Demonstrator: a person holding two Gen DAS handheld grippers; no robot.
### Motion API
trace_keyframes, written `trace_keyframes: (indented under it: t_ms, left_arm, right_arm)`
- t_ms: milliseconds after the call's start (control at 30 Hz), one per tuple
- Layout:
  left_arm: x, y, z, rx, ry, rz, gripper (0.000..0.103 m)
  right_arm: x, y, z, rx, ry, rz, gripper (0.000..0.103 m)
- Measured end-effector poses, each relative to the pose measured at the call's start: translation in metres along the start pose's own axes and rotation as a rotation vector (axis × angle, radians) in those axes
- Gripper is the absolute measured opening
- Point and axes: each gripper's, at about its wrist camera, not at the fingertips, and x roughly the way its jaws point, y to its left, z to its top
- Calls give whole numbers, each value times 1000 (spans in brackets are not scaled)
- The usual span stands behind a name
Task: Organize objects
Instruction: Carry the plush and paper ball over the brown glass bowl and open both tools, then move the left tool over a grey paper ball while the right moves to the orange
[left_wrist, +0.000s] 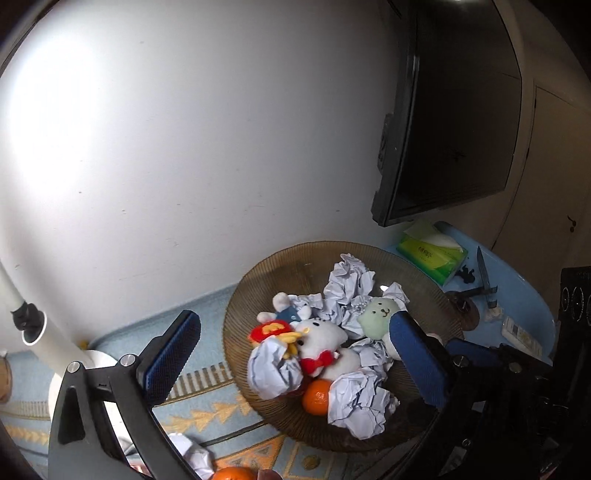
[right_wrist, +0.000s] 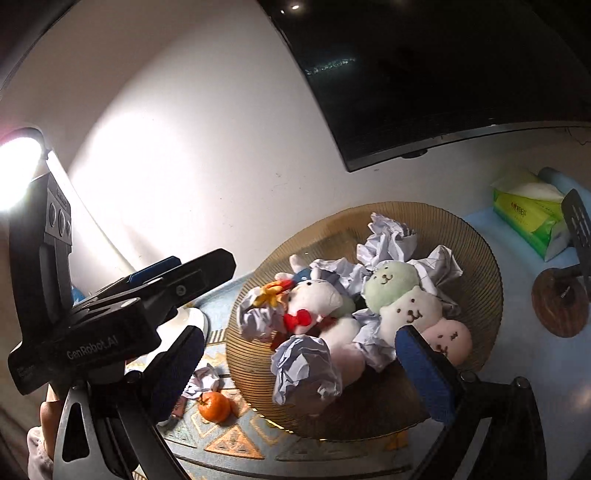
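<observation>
bowl (left_wrist: 424, 280) of ribbed amber glass is sitting dead ahead of both tools and below them, so any coming reach is looking like a forward-and-down one. the left gripper (left_wrist: 291, 354) is hanging with its jaws spread wide and nothing between the pads, and the right gripper (right_wrist: 301, 363) is doing the same, wide apart and empty; no earlier view is telling me more. in each wrist view the far finger is overlapping the bowl's near rim while the other finger is standing off to the left over the patterned blue cloth (left_wrist: 207, 417). the right hand is seeming a shade nearer the heap, the left nearer the loose things on the cloth. inside the bowl, crumpled paper balls (right_wrist: 306, 365) are numbering about five, though they are overlapping and the count is uncertain. soft toys are numbering roughly five: a white rabbit (right_wrist: 317, 299) with a red bow, lying with its long axis running from upper left toward lower right, a green bear (right_wrist: 391, 280), a white bear (right_wrist: 410, 310), a pink one (right_wrist: 450, 338), and a small one in blue (left_wrist: 291, 312). one tangerine (left_wrist: 317, 397) is lying in the bowl at its near edge. outside it, a second tangerine (right_wrist: 214, 406) and one more paper ball (right_wrist: 203, 380) are lying on the cloth, just beside each other and near the left fingers. a green tissue pack (right_wrist: 528, 214) is lying well apart, beyond the bowl.
</observation>
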Motion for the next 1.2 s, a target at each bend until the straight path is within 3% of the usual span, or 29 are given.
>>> trace_keyframes:
  t_ms: [267, 400, 567, 667, 800, 900, 1000, 1200]
  left_arm:
    - [-84, 98, -25, -91, -35, 175, 103]
    - [-113, 149, -71, -131, 0, 291, 103]
    - [-120, 192, -153, -130, 131, 378, 102]
    - [-112, 210, -190, -152, 204, 359, 102]
    - [-94, 215, -207, -157, 235, 325, 102]
    - [-79, 216, -204, -150, 260, 287, 103]
    - [-61, 214, -196, -107, 291, 285, 102]
    - [-40, 225, -184, -159, 305, 277, 103]
  right_arm:
    - [2, 80, -21, -148, 24, 45, 103]
    - [30, 108, -56, -226, 106, 18, 103]
    - [69, 113, -110, -246, 222, -43, 103]
    - [88, 111, -128, -257, 276, -93, 103]
    - [101, 109, -136, -264, 303, -136, 103]
    - [111, 110, -133, -288, 317, -162, 103]
    - [125, 116, -132, -347, 337, -253, 103]
    - [143, 114, -119, -338, 335, -259, 103]
